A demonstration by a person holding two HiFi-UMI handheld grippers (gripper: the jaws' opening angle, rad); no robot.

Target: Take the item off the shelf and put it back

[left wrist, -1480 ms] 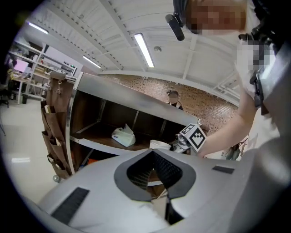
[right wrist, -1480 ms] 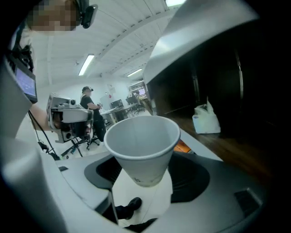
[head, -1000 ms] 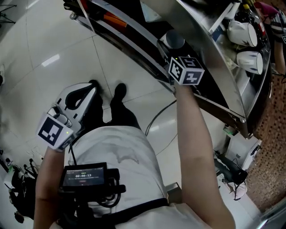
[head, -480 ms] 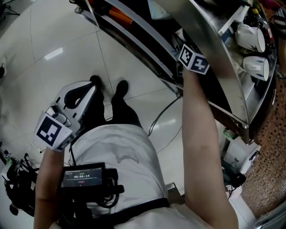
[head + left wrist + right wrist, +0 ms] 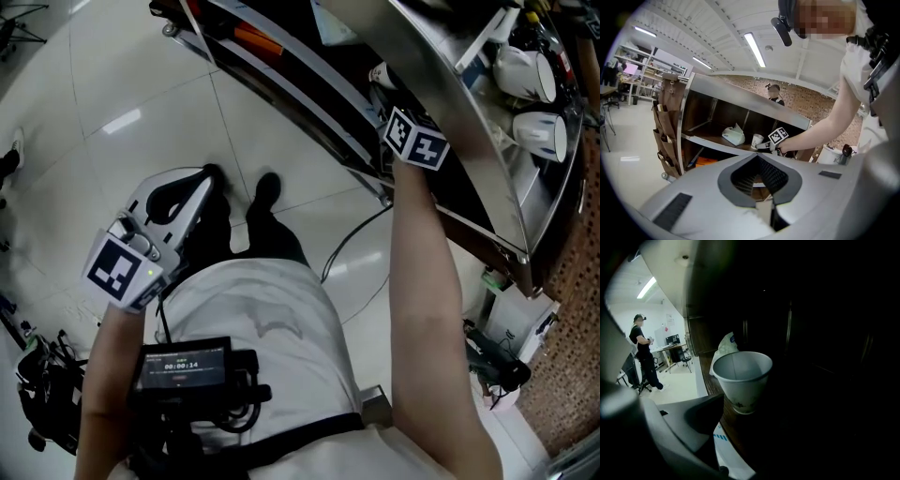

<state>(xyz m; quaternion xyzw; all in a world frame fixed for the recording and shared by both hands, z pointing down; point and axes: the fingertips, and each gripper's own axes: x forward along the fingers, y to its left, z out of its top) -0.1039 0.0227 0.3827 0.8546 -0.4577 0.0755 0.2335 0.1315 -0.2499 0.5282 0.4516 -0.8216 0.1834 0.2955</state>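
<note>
Glossy white tile floor [image 5: 141, 84]; one metal rack with a dark shelf board [image 5: 708, 140]. One paper cup [image 5: 743, 380] stands upright near the board's front edge — one crumpled white bag [image 5: 733, 134] behind it. The right gripper [image 5: 764, 146] has just been opening its jaws, which are released, with the cup just beyond the tips. The left gripper [image 5: 204, 180] is clenched on nothing.

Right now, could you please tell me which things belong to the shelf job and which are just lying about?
Job in hand:
- white paper cup
- dark brown wooden shelf it stands on

Lying about:
- crumpled white plastic bag beside the cup
- brown fabric pocket organiser hanging at the shelf's end
</note>
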